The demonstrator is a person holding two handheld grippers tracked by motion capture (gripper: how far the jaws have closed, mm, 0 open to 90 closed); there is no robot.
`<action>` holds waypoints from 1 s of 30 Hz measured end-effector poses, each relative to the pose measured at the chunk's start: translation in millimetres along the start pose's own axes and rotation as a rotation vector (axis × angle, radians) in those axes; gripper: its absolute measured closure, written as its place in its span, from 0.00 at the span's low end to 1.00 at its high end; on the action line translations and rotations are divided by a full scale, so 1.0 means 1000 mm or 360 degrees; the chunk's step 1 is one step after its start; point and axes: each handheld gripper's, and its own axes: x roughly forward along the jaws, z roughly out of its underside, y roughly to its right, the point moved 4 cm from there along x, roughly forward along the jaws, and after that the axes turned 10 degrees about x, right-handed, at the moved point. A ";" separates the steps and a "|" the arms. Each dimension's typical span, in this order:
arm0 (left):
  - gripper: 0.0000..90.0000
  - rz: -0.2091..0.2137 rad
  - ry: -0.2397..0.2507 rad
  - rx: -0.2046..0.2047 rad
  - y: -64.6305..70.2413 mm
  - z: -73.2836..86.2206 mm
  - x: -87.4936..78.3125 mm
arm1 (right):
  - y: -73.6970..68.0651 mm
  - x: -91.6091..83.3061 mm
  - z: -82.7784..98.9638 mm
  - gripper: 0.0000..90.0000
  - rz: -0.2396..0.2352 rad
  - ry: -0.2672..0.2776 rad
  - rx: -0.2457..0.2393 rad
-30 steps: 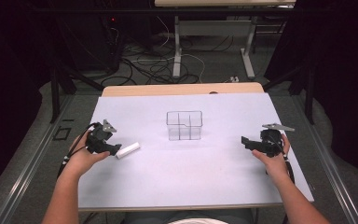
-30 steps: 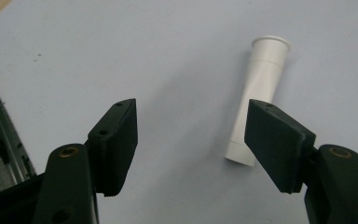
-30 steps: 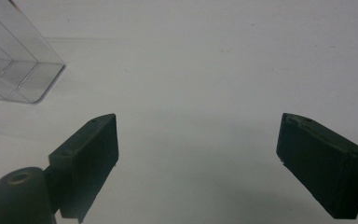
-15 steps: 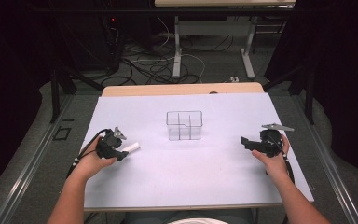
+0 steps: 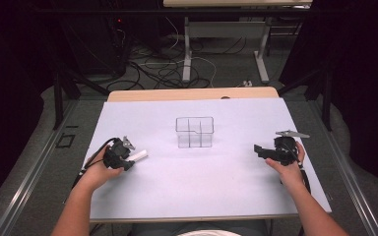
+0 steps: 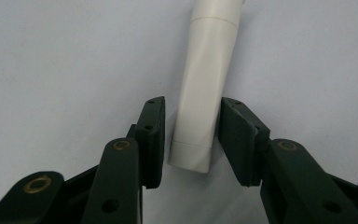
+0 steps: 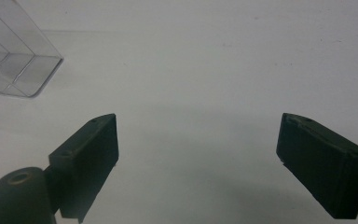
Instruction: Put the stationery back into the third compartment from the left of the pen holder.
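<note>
A white cylindrical tube (image 6: 207,88) lies on the white table sheet (image 5: 202,191), left of centre, and appears in the high view as the tube (image 5: 139,156). My left gripper (image 6: 191,135) is open, its two black jaws straddling the tube's near end. The right jaw is against the tube or nearly so, and a small gap remains at the left jaw. In the high view the left gripper (image 5: 128,158) rests low on the sheet. My right gripper (image 7: 196,140) is wide open with nothing between its jaws, and the high view shows it (image 5: 259,149) at the right, pointing left.
A clear plastic box (image 5: 194,132) with inner compartments stands at the middle of the sheet, also seen at the upper left as the box (image 7: 14,70). A wooden strip (image 5: 192,93) edges the table's far side. Beyond it are cables and table legs on the floor.
My left gripper has moved right along the sheet until its jaws came around the tube's end. The tube, the box and the right gripper have stayed put.
</note>
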 end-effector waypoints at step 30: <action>0.78 -0.0007 -0.0016 0.0149 0.005 -0.002 -0.001 | 0.000 0.001 0.001 0.14 0.0002 -0.0006 -0.0018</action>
